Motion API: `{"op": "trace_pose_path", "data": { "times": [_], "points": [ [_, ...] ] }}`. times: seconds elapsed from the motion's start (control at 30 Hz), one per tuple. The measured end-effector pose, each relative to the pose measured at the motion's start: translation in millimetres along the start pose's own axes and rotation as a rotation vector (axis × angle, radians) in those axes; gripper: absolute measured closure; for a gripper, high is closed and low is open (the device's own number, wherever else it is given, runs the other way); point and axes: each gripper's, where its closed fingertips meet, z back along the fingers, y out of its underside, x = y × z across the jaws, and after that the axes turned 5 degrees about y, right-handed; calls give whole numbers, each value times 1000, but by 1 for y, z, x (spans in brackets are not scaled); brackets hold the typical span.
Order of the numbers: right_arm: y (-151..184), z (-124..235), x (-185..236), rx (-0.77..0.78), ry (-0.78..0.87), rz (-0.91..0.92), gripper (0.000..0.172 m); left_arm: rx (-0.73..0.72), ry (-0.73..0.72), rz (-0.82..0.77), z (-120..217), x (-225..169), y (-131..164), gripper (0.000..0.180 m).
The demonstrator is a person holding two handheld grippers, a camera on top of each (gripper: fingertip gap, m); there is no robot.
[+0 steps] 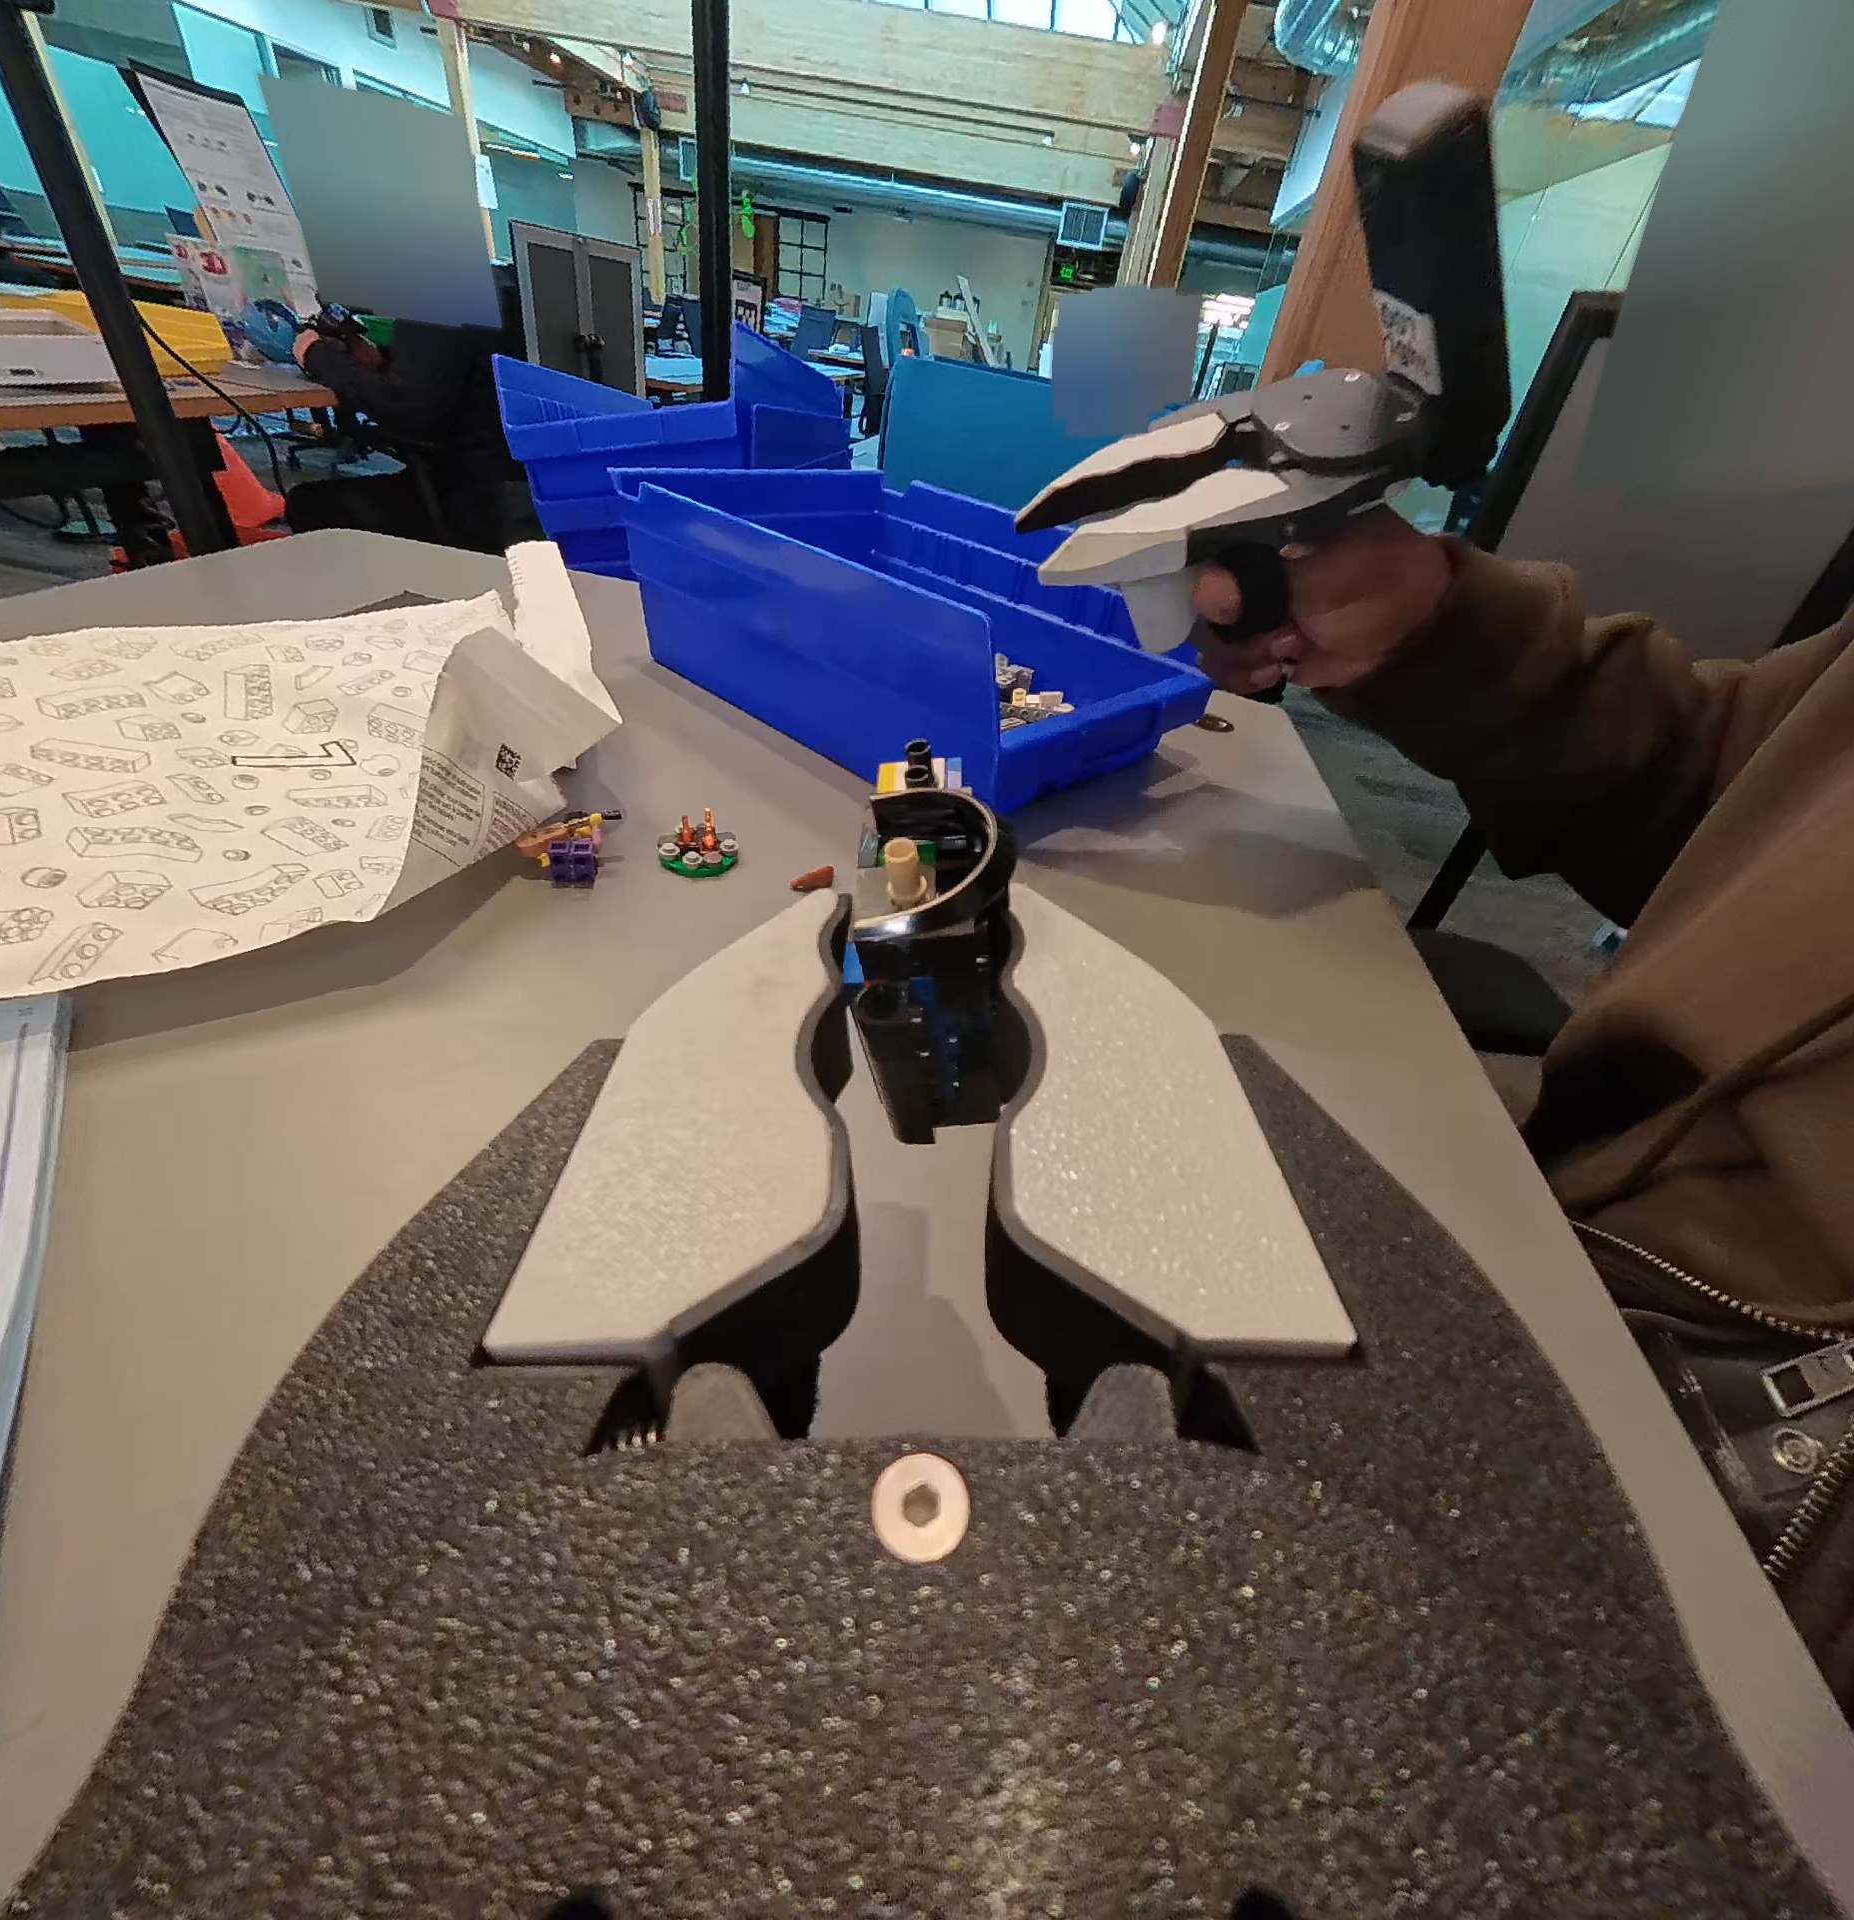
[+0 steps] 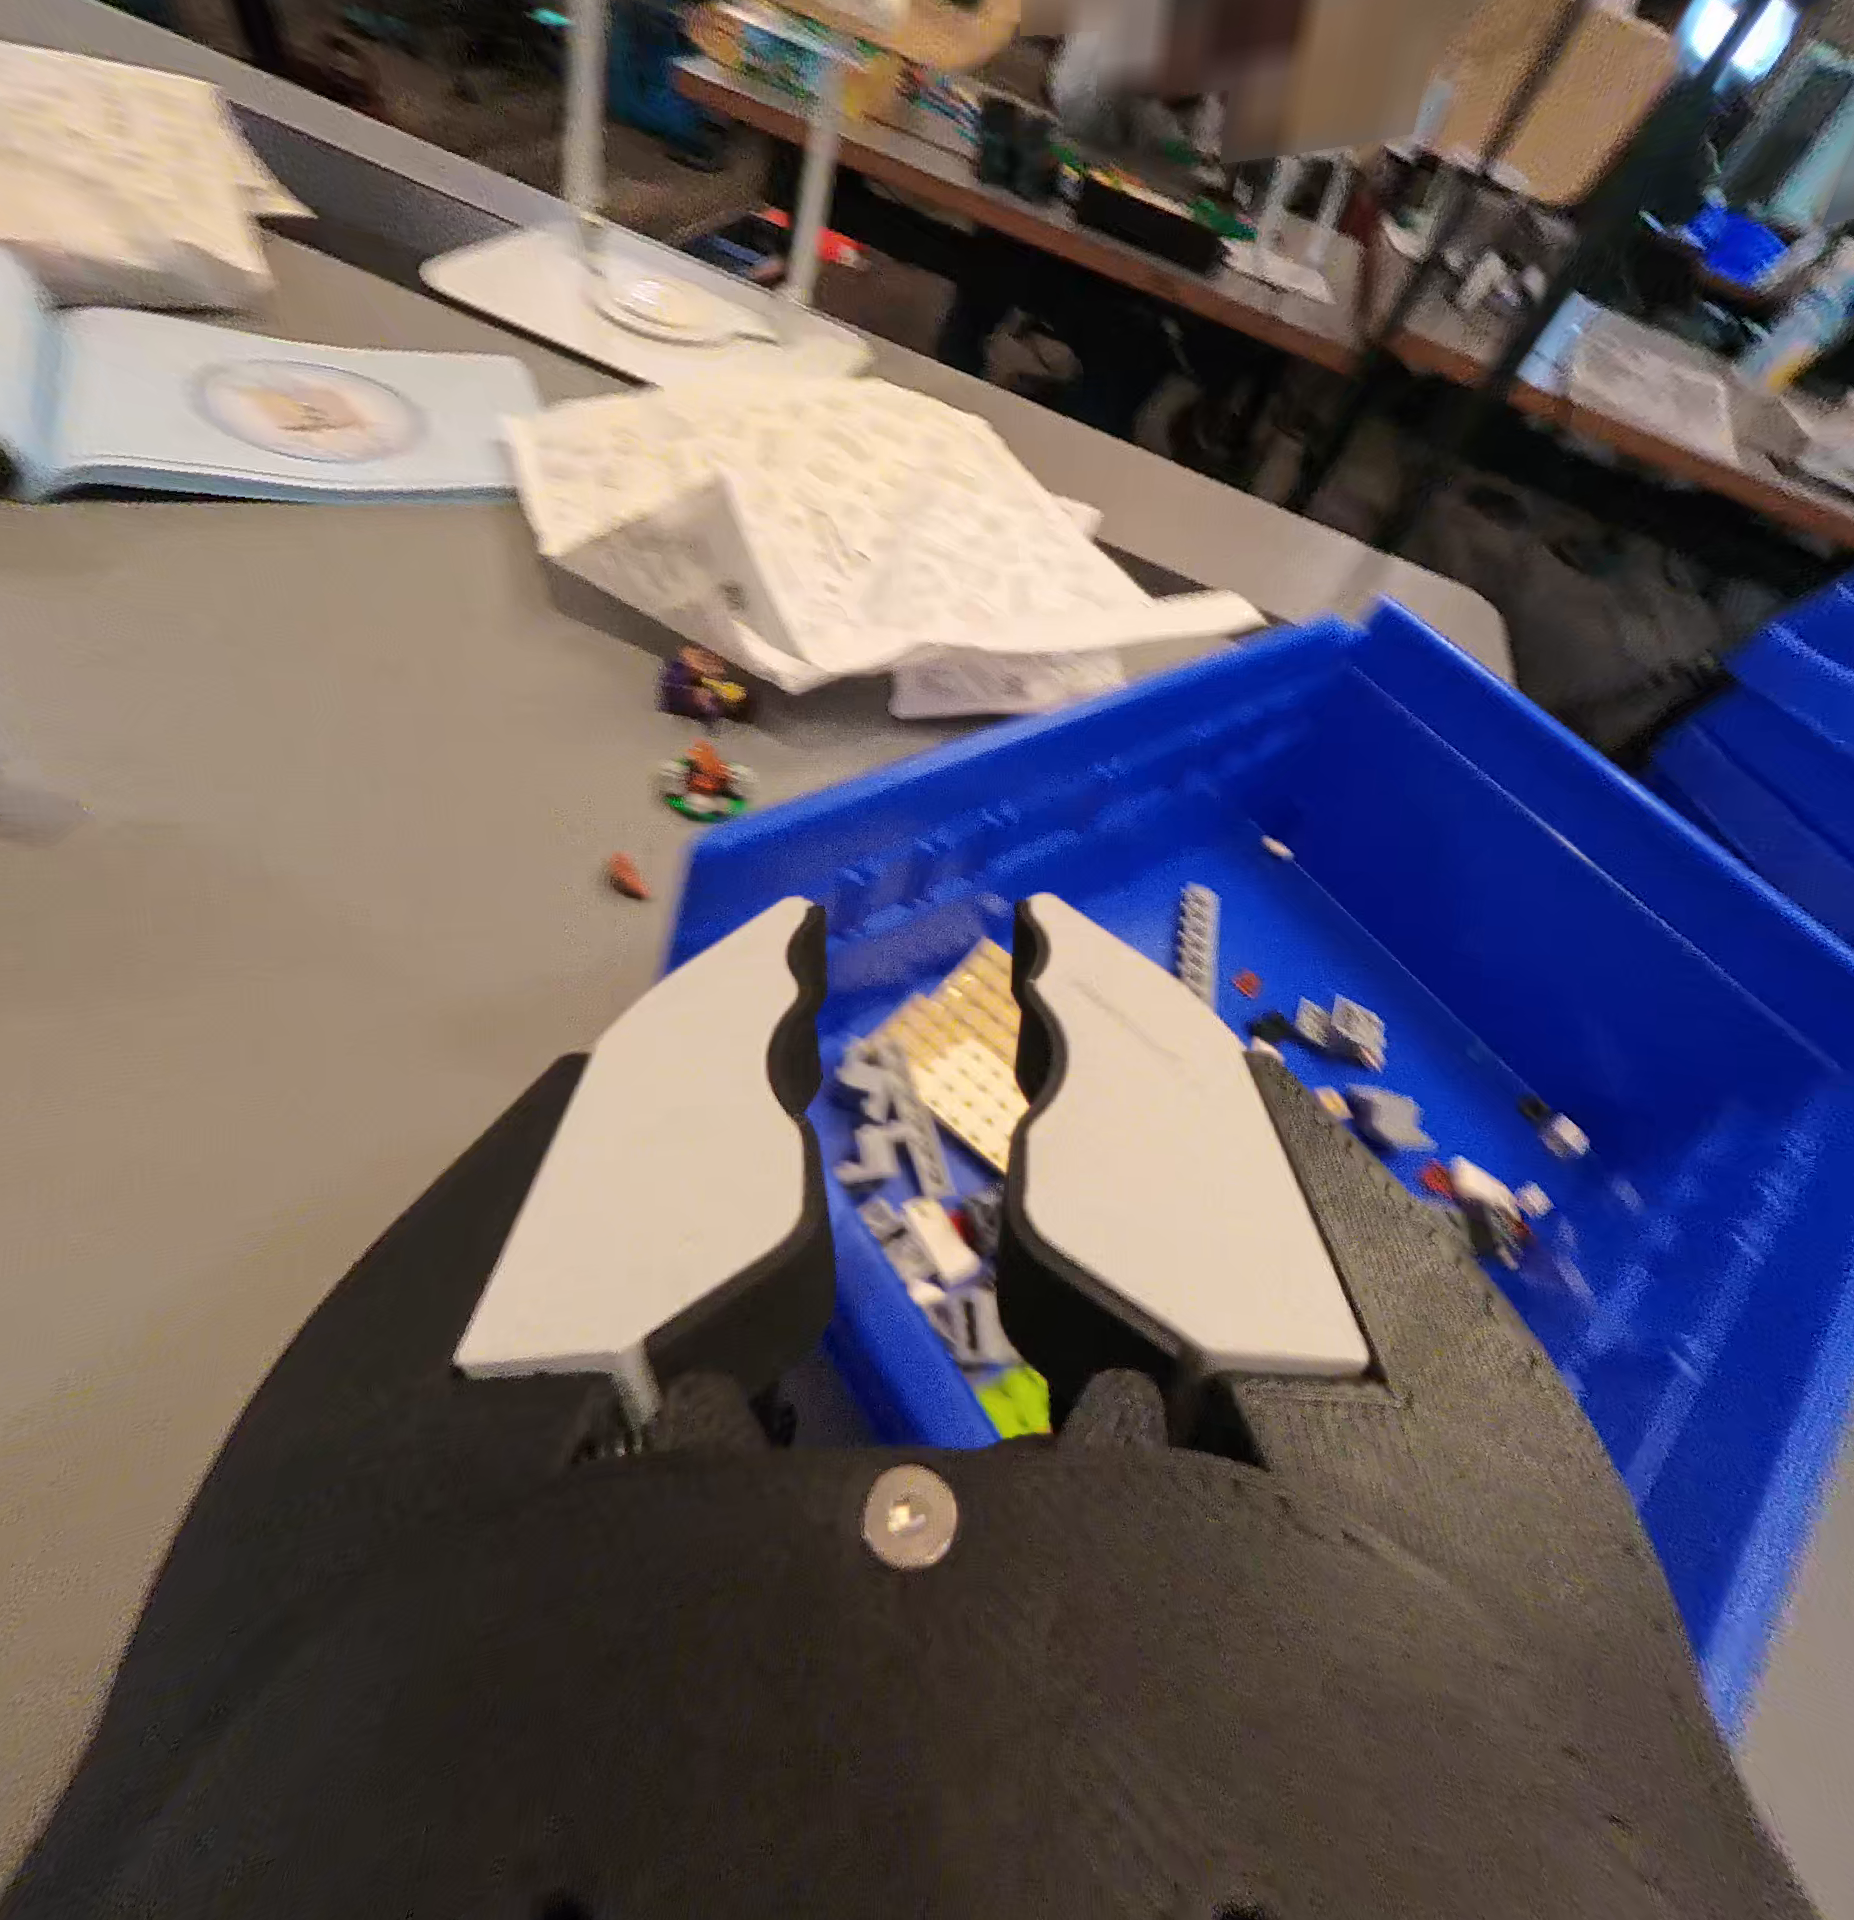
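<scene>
Left wrist view shows the left gripper (image 1: 928, 997) clamped on a small black brick model (image 1: 928, 977), with both pads pressing on its dark sides. The model stands up between the fingers above the grey table (image 1: 279, 1143); it has a curved black piece on top and a tan peg (image 1: 902, 868) pointing upward. To do this hold well, I think the grip should stay even and the model upright, because it is tall and narrow and could turn between the pads.

Farther right in the same view, the right gripper (image 1: 1037, 545) is in the air above the blue bin (image 1: 819, 634), held by a hand (image 1: 1307, 613) in a brown sleeve. Its fingers stand apart and nothing is between them. From its own camera, the right gripper (image 2: 918, 935) looks down into the blue bin (image 2: 1525, 779), where a tan studded plate (image 2: 964, 1060) and many small grey and white pieces lie; this picture is blurred, so fine detail is not sure.

On the table beside the bin lie a small round green piece (image 1: 697, 847), a purple brick figure (image 1: 570, 847), a small brown piece (image 1: 811, 879) and a printed paper bag (image 1: 175, 748). A careful approach into the bin should, in my opinion, come from above to avoid its wall.
</scene>
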Motion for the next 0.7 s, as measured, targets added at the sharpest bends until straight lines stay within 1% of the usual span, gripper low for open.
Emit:
{"op": "trace_pose_path", "data": {
  "times": [0.17, 0.23, 0.3, 0.4, 0.5, 0.6, 0.7],
  "points": [
    [-32, -13, 101, -156, -237, 180, 140, 60, -46, -106, -1, 1, 5, 158],
    [-40, -19, 136, -231, -284, 282, 141, 70, -63, -136, -1, 1, 4, 158],
    [-46, -28, 162, -302, -288, 377, 141, 73, -83, -167, 0, 2, 3, 158],
    [-55, -41, 188, -383, -278, 445, 141, 94, -113, -191, 2, 5, 4, 158],
    [-65, -48, 201, -475, -222, 532, 141, 101, -134, -173, 2, 8, 6, 158],
    [-67, -54, 203, -519, -147, 626, 141, 96, -172, -120, 3, 15, 6, 158],
    [-67, -58, 208, -524, -143, 613, 140, 47, -203, -35, 3, 21, 2, 158]
  ]
}}
